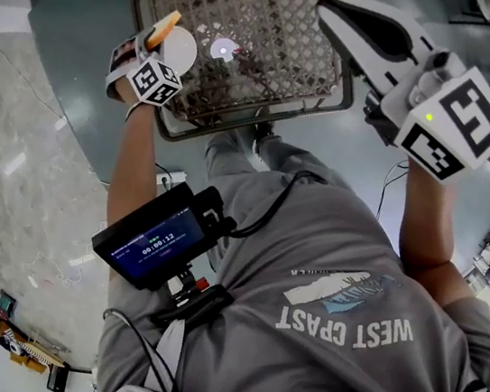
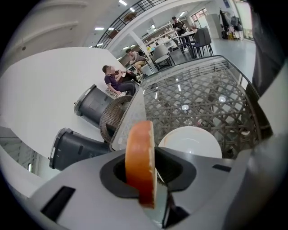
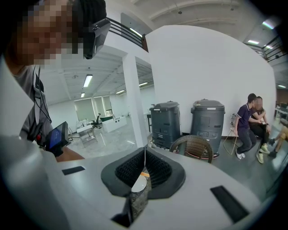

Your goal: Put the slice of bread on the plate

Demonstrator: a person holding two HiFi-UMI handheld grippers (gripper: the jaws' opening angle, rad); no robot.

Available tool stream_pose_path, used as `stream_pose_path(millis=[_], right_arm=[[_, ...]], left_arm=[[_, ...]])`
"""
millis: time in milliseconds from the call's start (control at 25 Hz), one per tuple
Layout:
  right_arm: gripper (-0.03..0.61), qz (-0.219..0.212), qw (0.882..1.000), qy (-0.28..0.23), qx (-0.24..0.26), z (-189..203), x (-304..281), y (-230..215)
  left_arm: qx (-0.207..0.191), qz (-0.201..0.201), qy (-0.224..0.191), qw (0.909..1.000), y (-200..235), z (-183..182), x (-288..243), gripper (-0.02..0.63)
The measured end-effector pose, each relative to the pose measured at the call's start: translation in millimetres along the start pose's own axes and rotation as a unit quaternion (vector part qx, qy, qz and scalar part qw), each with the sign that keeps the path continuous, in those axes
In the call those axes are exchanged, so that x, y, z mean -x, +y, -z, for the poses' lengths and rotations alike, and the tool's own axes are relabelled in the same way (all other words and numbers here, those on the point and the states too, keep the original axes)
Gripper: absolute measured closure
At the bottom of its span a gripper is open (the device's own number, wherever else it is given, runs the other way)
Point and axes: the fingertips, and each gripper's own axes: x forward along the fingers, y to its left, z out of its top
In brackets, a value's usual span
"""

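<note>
Grey tee (image 1: pixel 328 260), short slvs, white lettering + feather graphic on the front. Grey trousers (image 1: pixel 238 150) at 12 o'clock of it. Black screen unit (image 1: pixel 155 236) at tee's 9 o'clock, blue display w/ timer digits. Black cable (image 1: pixel 269 203) loops off it toward 3. L gripper (image 1: pixel 161 29) & R gripper (image 1: pixel 327 9): pale grey shells, black ribbed jaw pockets. L cube (image 1: pixel 155 81) & R cube (image 1: pixel 454 127): white w/ black square markers. R cube has a green LED.
</note>
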Motion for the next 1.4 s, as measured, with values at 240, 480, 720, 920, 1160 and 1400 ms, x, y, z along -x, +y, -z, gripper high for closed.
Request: stream_pose_path(millis=[240, 480, 720, 920, 1160, 1400], right_arm=[[0.571, -0.003, 1.0, 0.009, -0.002, 4.1, -3.6, 2.8], [0.571, -0.007, 1.0, 0.012, -0.004, 6.3, -5.5, 0.2], [0.571, -0.01, 1.0, 0.014, -0.005, 7.8, -7.2, -1.6], [0.571, -0.011, 1.0, 0.012, -0.005, 9.3, -7.7, -4.9], [0.571, -0.013, 1.0, 0.008, -0.004, 8.5, -9.4, -8.1], [0.571, -0.017, 1.0, 0.003, -0.004, 8.7, -10.8, -10.7]], left_arm=[[-0.033, 0.005, 0.015, 0.9993, -11.3, 7.5, -3.7, 0.514], [-0.038, 0.034, 0.022, 0.9985, -36.0, 9.3, -2.9, 0.503], [-0.014, 0.078, 0.014, 0.9968, -54.5, 4.4, -2.7, 0.421], [0.003, 0.123, 0.022, 0.9922, -67.7, 3.7, -3.1, 0.368], [0.031, 0.173, 0.037, 0.9838, -83.2, 7.5, -3.7, 0.31], [0.076, 0.215, 0.038, 0.9729, -90.3, 5.5, 3.2, 0.29]])
